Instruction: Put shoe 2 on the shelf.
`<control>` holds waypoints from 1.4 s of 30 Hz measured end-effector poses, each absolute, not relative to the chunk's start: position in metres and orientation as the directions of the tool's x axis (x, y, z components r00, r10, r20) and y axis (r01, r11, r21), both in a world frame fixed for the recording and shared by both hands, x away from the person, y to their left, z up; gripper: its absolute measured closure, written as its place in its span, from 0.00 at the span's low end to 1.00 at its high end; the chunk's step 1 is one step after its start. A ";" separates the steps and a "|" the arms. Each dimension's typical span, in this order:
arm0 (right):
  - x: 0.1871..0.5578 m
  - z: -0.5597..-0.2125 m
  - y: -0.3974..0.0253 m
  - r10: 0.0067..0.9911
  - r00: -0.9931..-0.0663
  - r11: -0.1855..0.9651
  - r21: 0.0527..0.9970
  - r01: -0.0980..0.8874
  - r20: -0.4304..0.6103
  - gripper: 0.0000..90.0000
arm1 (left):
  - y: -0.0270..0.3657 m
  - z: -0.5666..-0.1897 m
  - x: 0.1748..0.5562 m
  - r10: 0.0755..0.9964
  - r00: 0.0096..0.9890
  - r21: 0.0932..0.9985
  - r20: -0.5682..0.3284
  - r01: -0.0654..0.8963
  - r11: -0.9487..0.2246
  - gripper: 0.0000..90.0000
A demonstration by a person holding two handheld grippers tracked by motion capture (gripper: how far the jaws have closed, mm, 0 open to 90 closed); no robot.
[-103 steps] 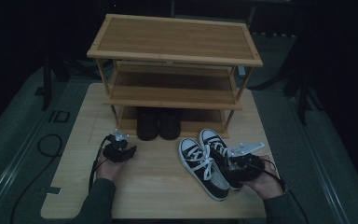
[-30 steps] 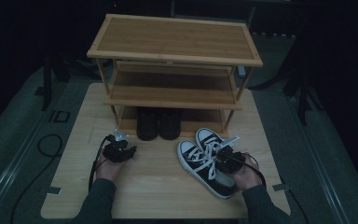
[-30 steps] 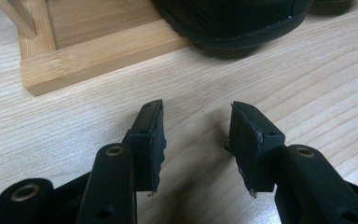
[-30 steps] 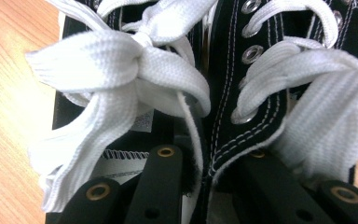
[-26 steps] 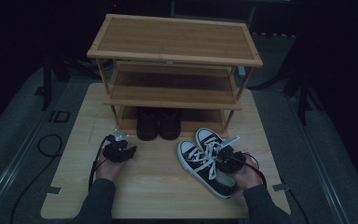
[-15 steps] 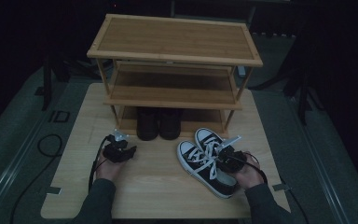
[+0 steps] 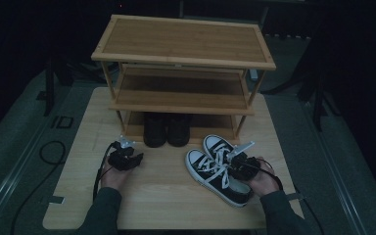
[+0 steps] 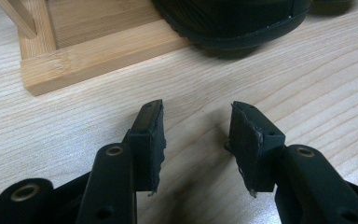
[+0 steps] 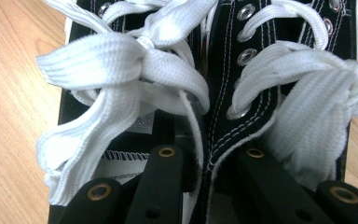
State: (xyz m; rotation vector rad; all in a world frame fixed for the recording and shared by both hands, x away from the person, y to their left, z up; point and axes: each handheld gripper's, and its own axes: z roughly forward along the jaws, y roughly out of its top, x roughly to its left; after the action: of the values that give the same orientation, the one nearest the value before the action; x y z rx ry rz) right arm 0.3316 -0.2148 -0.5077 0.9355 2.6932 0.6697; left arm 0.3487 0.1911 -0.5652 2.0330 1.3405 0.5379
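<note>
Jaws of the right gripper (image 7: 236, 162) clamped both sneakers' (image 7: 218, 169) inner collars together, while the left gripper (image 8: 196, 135) stood apart over the table (image 7: 166, 196).

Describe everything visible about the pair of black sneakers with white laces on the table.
The pair of black sneakers looks like canvas, with white rubber toe caps, white soles, white stitching, metal eyelets and tied white laces. They lie side by side, upright, toes pointing toward the wooden shoe rack, on the wooden table. The right gripper has its jaws straddling the two adjoining inner collars, one jaw inside each shoe.

High overview, two close jaw-level views
</note>
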 end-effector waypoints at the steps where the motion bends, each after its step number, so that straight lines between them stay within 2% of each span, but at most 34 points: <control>1: 0.332 -0.507 -0.215 0.626 -0.778 0.697 0.483 0.530 -0.051 0.94 | 0.191 -0.565 0.349 0.918 0.397 0.701 -0.009 0.657 -0.278 0.62; 12: 0.335 -0.492 -0.219 0.598 -0.801 0.694 0.509 0.510 -0.013 0.95 | 0.191 -0.565 0.348 0.919 0.395 0.702 -0.008 0.656 -0.276 0.62; 21: 0.339 -0.480 -0.219 0.556 -0.831 0.723 0.506 0.471 -0.020 0.95 | 0.191 -0.565 0.349 0.918 0.397 0.702 -0.008 0.656 -0.278 0.62; 42: 0.350 -0.438 -0.213 0.396 -0.917 0.787 0.532 0.311 -0.049 0.95 | 0.191 -0.565 0.349 0.918 0.397 0.700 -0.008 0.658 -0.278 0.62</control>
State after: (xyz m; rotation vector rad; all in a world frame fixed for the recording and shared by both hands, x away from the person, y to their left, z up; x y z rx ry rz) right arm 0.3496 -0.2130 -0.4379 0.5618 2.8184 0.7980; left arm 0.3486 0.1909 -0.5652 2.0332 1.3406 0.5375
